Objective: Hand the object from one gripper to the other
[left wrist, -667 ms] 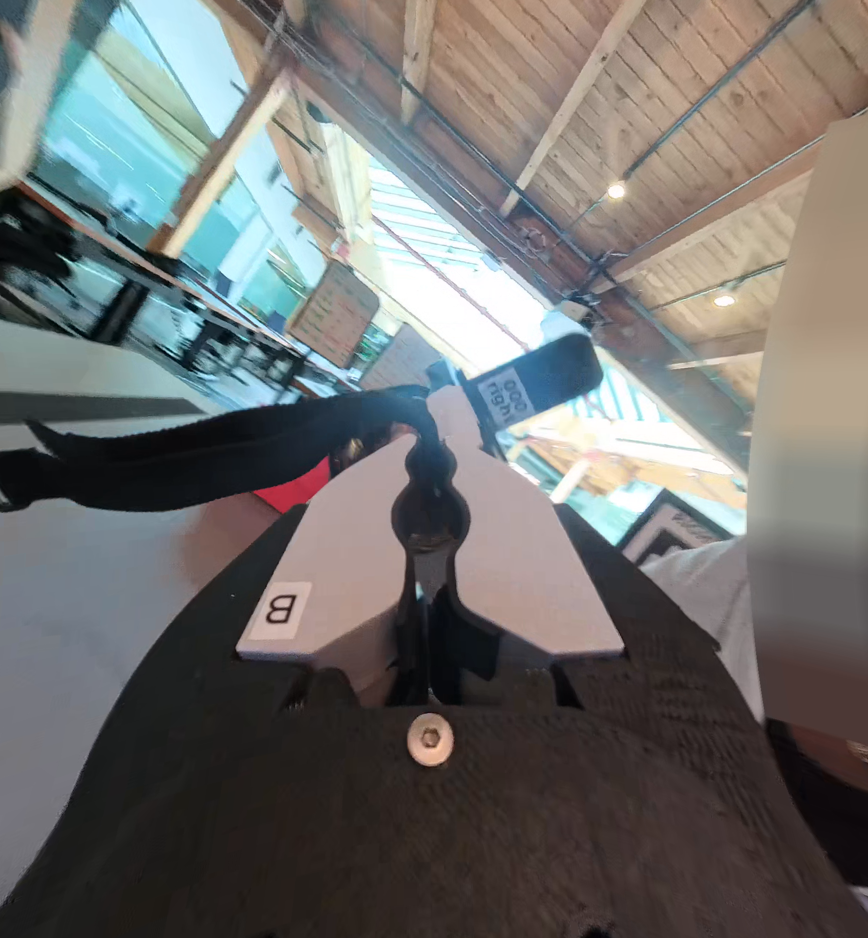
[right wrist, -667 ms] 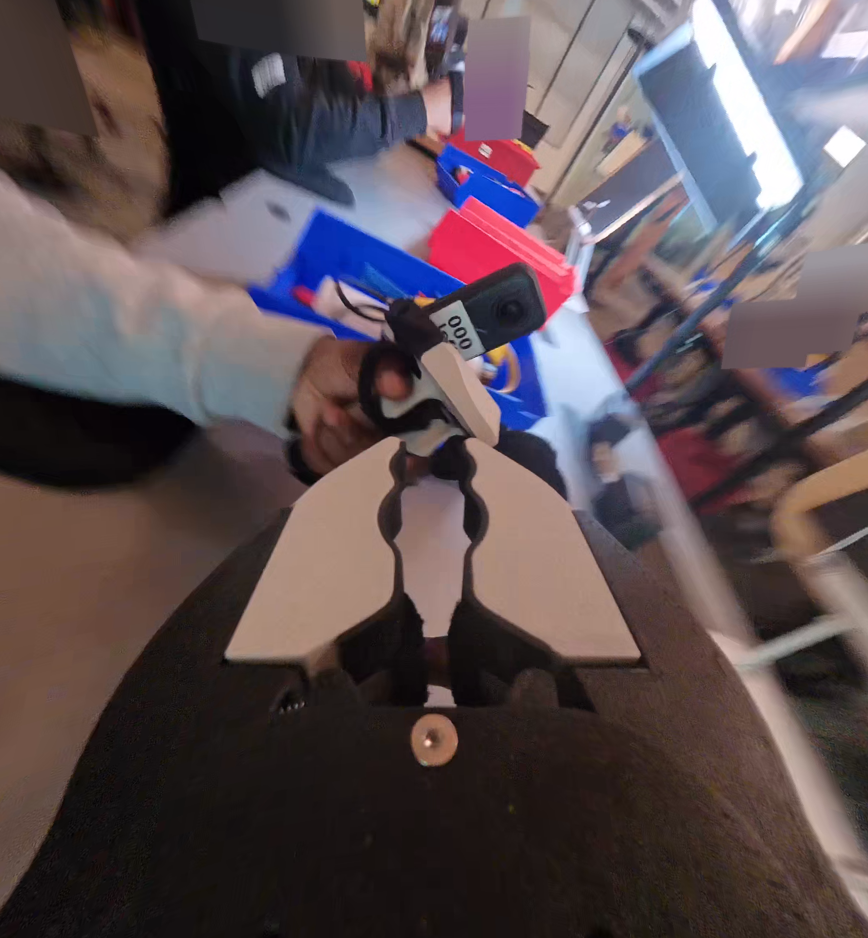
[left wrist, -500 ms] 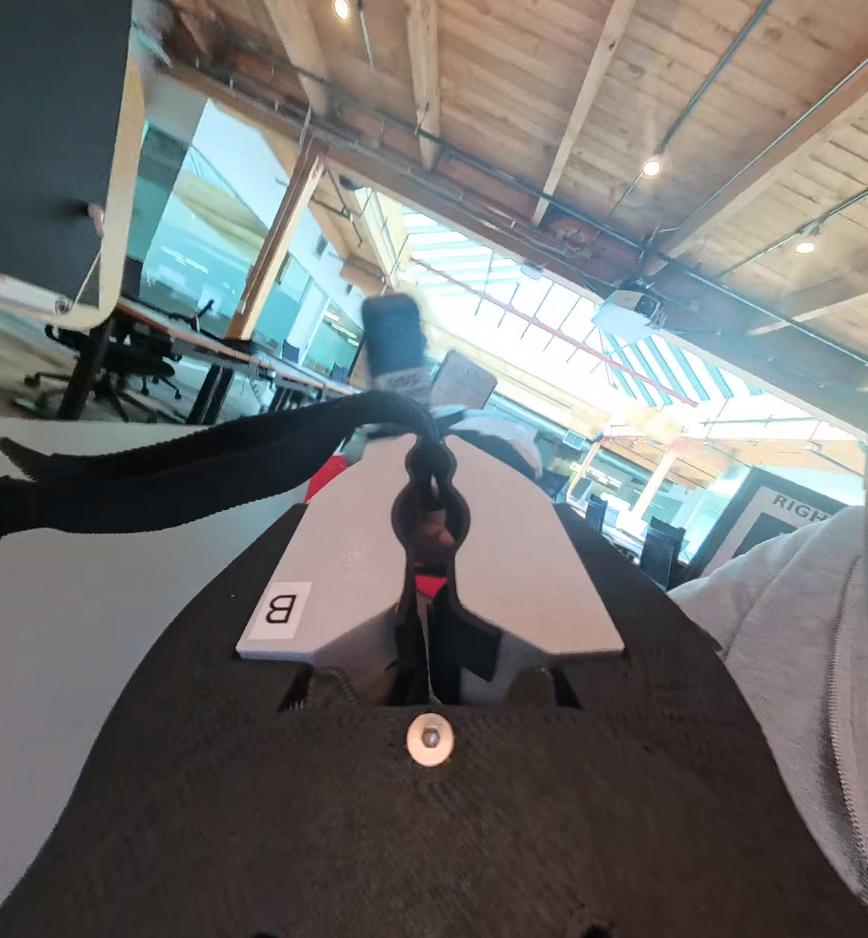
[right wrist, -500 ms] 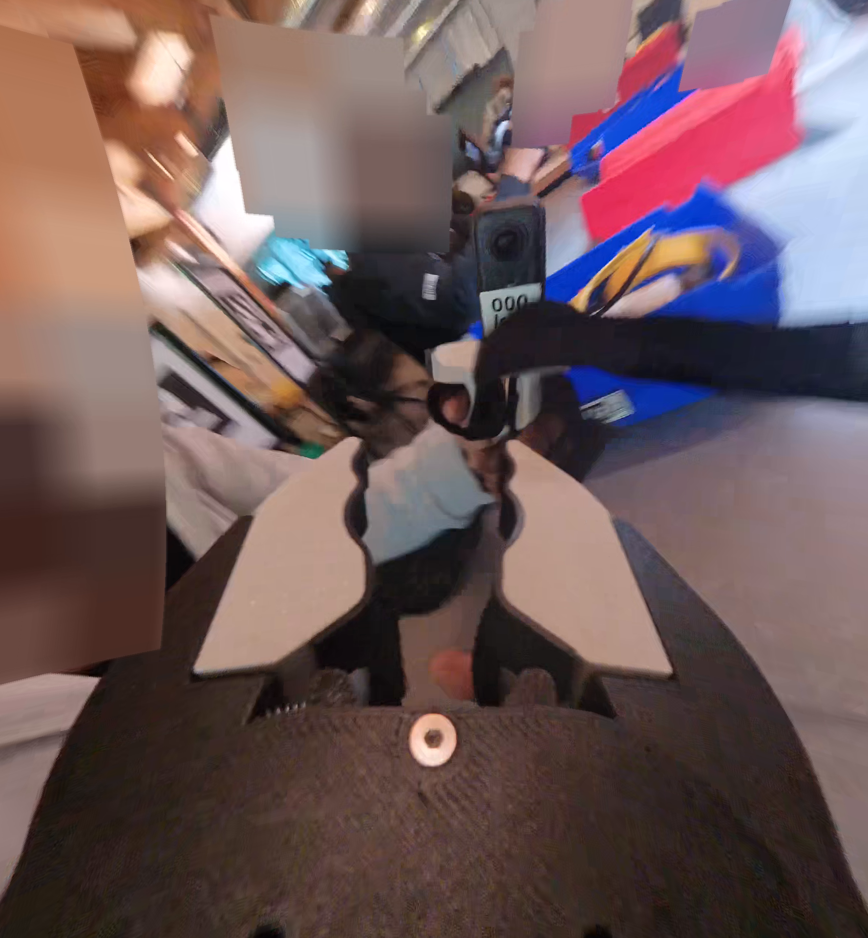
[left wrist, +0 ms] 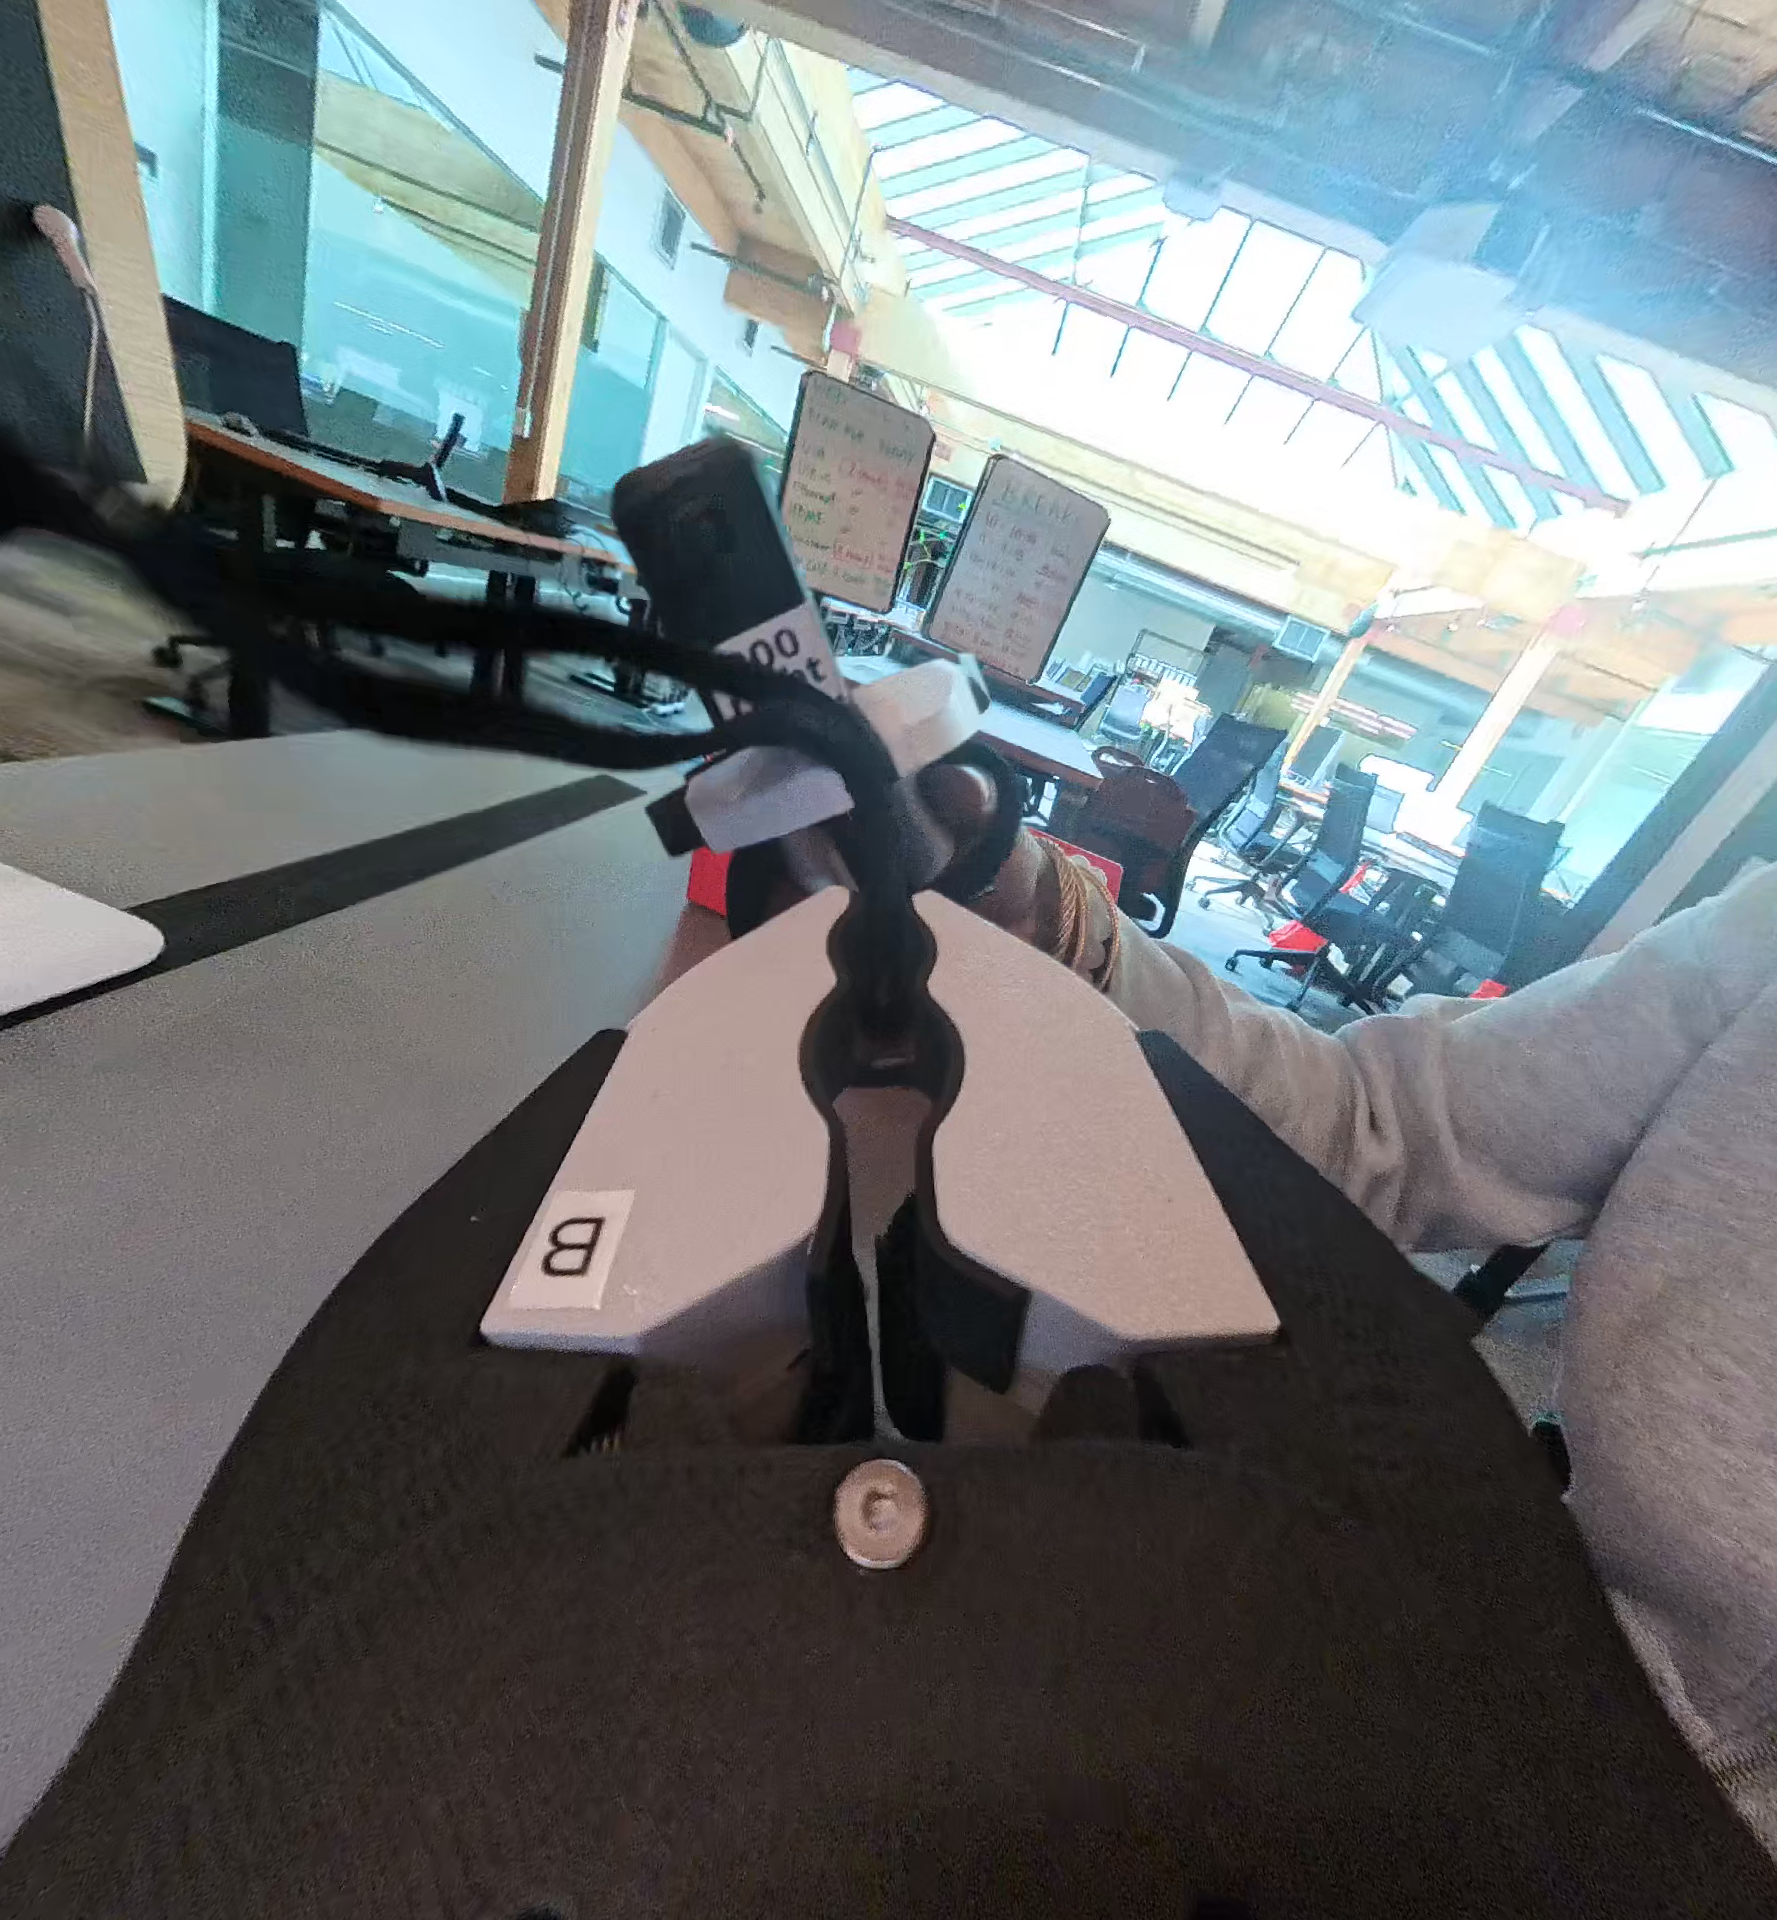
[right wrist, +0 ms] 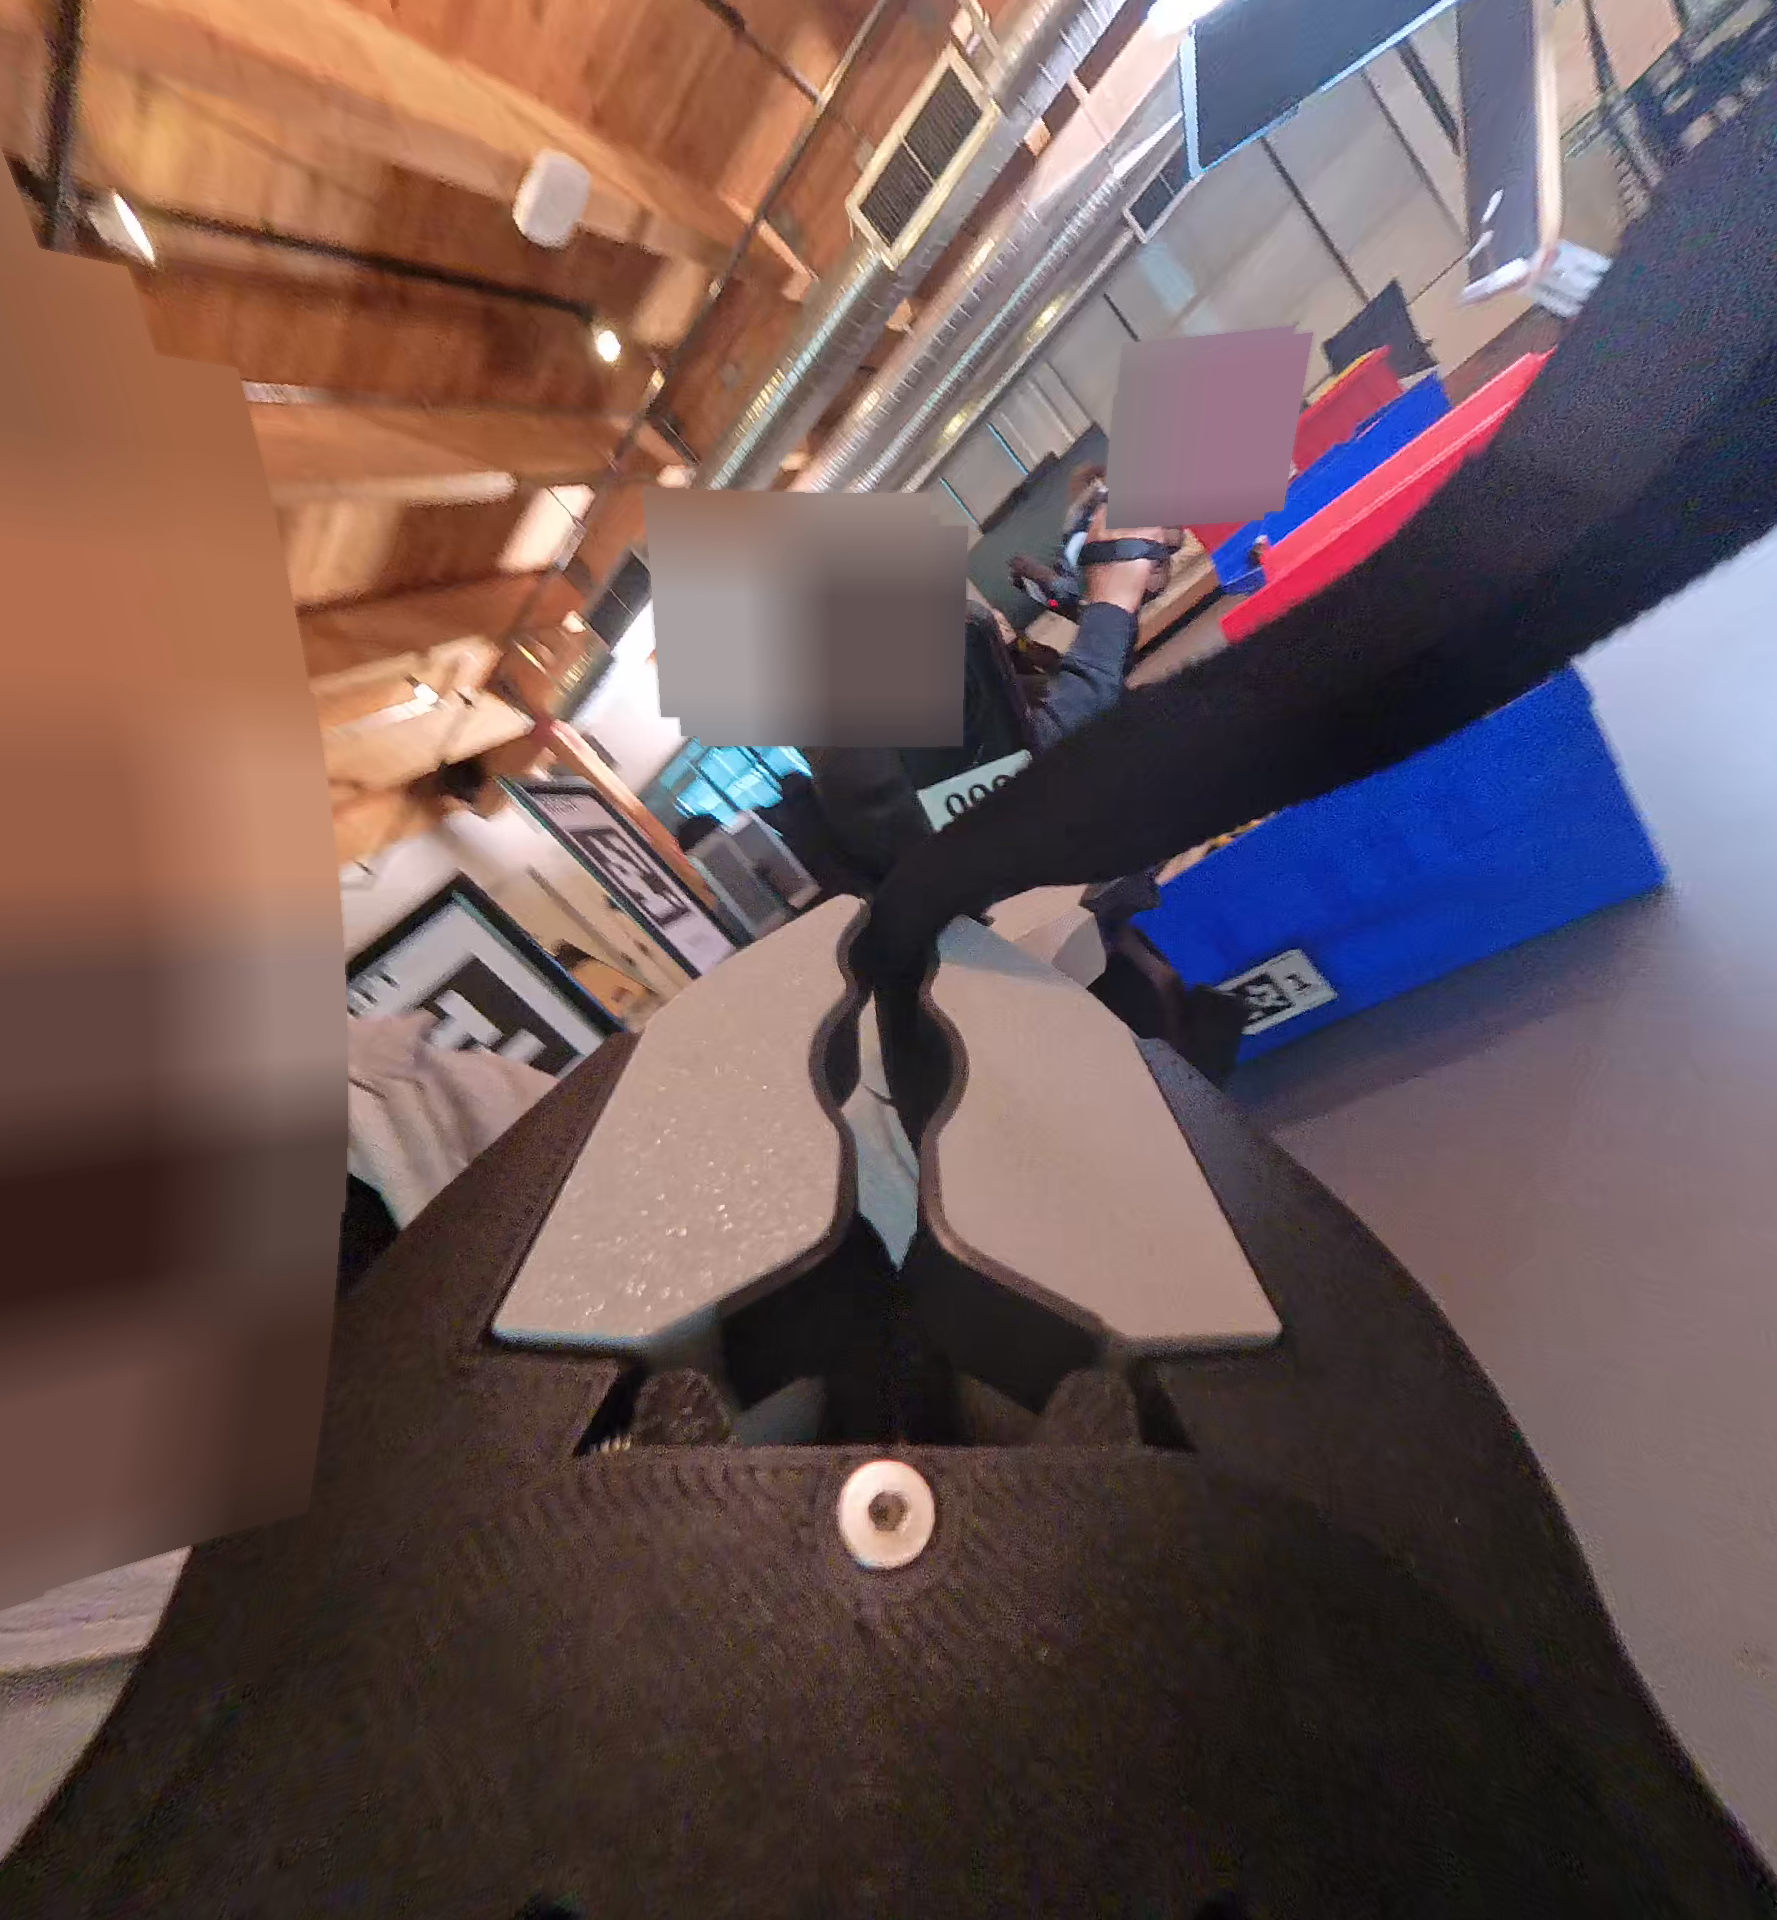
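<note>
Right now, step in hand: both grippers are clamped on the same black webbing strap point(left wrist: 879, 940) at mid-handover; judging by that, the pass is made but the release is not.
Left gripper point(left wrist: 879, 935): its jaws are clenched on the strap, which runs up out of the tips and off to the left, blurred.
Right gripper point(right wrist: 889, 961): its jaws are pinched on the strap point(right wrist: 1331, 665) too, the wide band sweeping away to the upper right.
Where the strap is: held in the air above the grey counter point(left wrist: 240, 1091), between the two grippers, which stand just beside each other.
Next move: you likely need to loosen one gripper only, and confirm the other's bite holds before you draw apart.
Around: a blue bin point(right wrist: 1435, 862) and a red bin point(right wrist: 1383, 509) sit on the counter; whiteboards point(left wrist: 1019, 566) stand far behind.
In the way: your own grey sleeve point(left wrist: 1435, 1091) and the loose strap tail, which could snag on a gripper.
</note>
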Available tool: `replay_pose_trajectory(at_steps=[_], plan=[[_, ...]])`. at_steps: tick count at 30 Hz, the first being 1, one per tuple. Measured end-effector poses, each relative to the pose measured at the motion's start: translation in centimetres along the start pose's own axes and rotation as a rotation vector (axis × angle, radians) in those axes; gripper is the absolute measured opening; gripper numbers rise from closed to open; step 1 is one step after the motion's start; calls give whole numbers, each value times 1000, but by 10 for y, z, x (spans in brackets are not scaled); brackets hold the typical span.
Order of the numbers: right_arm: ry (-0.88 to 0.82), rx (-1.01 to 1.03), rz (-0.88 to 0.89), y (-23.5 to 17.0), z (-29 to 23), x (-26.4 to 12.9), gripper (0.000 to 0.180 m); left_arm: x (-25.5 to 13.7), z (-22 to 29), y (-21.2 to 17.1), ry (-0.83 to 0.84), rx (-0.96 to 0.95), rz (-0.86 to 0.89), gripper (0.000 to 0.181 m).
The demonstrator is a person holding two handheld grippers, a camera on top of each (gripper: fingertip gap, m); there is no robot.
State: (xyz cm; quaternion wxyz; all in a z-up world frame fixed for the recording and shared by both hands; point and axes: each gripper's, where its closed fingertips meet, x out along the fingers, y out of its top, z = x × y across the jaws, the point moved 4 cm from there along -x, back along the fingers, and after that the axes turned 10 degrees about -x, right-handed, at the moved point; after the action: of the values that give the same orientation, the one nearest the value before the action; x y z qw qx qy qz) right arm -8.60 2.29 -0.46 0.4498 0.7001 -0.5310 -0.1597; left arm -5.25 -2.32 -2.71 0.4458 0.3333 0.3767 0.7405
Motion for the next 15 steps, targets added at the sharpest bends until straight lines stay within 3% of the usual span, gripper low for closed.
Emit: replay_pose_trajectory(at_steps=[1,4,6,10,15], plan=[[-14,-62,-22,0,-2,0,5,0,1,0,-12,-4,-1,10],[-45,-319,-124,-2,-11,2,5,-2,-3,-2,-28,-74,-14,39],[-95,-444,-250,-8,-14,3,4,-2,0,0,-89,-134,3,49],[-161,-559,-431,-20,-13,4,4,-4,7,6,-158,-178,54,46],[-206,-591,-530,-29,-8,7,4,-4,0,7,-99,-175,72,25]])
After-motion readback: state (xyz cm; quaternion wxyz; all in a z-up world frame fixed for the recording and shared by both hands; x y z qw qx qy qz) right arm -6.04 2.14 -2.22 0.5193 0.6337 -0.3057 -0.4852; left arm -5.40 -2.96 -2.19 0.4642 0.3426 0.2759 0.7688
